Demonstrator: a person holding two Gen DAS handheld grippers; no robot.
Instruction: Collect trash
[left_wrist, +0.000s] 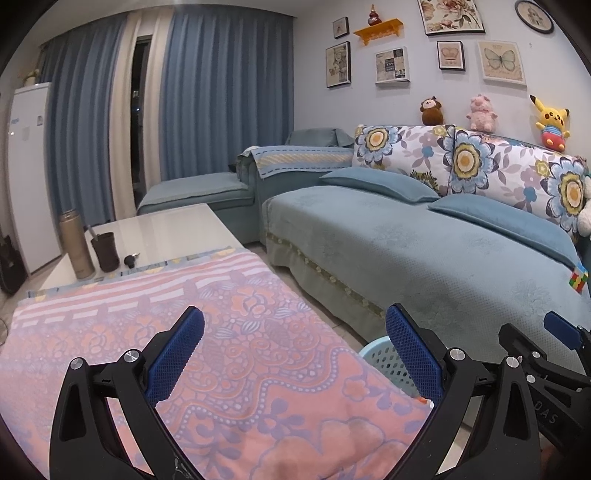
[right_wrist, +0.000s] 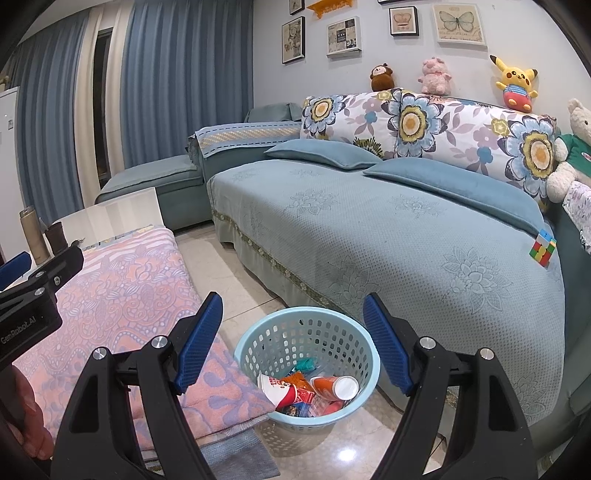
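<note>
Now your right hand-held gripper (right_wrist: 293, 343) gapes wide, empty, above light-blue basket (right_wrist: 258, 341) on floor between surface and sofa (right_wrist: 369, 236). Basket holds trash: crumpled paper cup (right_wrist: 279, 392), orange cup (right_wrist: 334, 387), wrappers. Your left hand-held gripper (left_wrist: 295, 354) spread apart, empty, over pink cloth (left_wrist: 258, 332).

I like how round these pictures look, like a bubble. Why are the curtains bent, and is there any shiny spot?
Left wrist view: the fisheye lens bows the curtains near the edge, corners go black, and the white table has a soft sheen. Right wrist view: the sofa curves too, and room light glares off the floor tiles in front of the basket.
</note>
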